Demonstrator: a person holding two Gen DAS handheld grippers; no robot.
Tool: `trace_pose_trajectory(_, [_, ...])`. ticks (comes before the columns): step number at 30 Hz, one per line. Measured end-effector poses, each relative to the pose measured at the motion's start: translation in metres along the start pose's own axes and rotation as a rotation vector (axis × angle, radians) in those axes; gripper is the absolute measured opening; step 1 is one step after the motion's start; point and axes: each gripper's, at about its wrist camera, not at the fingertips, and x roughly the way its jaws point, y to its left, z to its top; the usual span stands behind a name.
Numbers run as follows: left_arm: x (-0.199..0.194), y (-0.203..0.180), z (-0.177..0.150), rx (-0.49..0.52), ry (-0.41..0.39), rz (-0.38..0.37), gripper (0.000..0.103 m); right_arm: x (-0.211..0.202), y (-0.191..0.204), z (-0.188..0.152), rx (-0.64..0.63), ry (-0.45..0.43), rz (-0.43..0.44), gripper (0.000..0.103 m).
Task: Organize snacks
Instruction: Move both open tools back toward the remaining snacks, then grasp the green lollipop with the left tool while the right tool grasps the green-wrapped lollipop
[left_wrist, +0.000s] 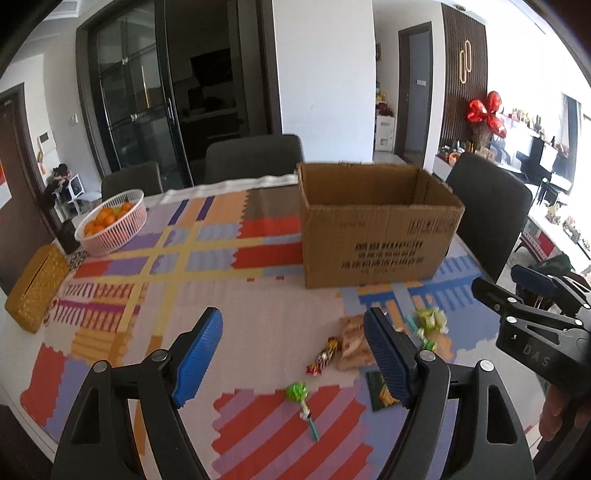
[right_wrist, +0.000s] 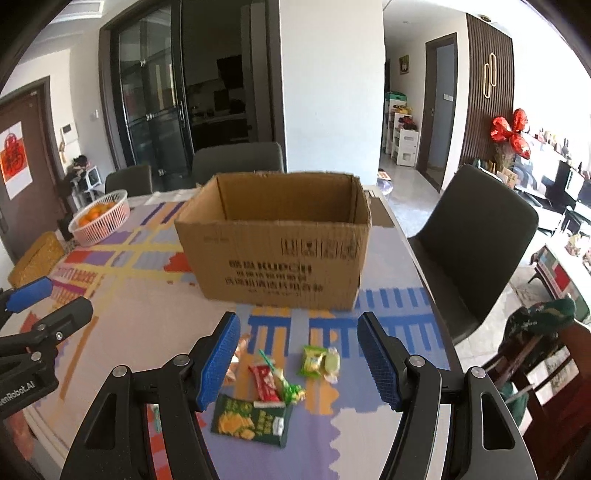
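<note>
Patchwork tablecloth (right_wrist: 140, 314) bears cardboard box (right_wrist: 280, 258), snacks (right_wrist: 280, 384); both grippers' fingers spread, empty.

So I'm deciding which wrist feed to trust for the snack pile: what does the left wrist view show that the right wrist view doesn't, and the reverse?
Only the left wrist view shows the green lollipop lying apart from the pile and the red-yellow candy.

Only the right wrist view shows the dark green snack packet in full, the red wrapper and the two small green candies.

Both show the open cardboard box, the pink basket of oranges, the patterned tablecloth, and both grippers open: left gripper, right gripper.
</note>
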Motion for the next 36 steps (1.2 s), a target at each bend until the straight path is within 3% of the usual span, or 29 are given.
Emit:
trace_pose_trajectory(23, [0.067,-0.002,-0.075,-0.013,0.229,-0.013,0.078,0.054,-0.006,-0.079,0.059,0.213,-0.012,0.067])
trace_pose_trajectory(36, [0.098,-0.001,-0.078,-0.020,0.276,-0.027,0.071,0.080,-0.006,-0.082,0.064,0.258,-0.018,0.066])
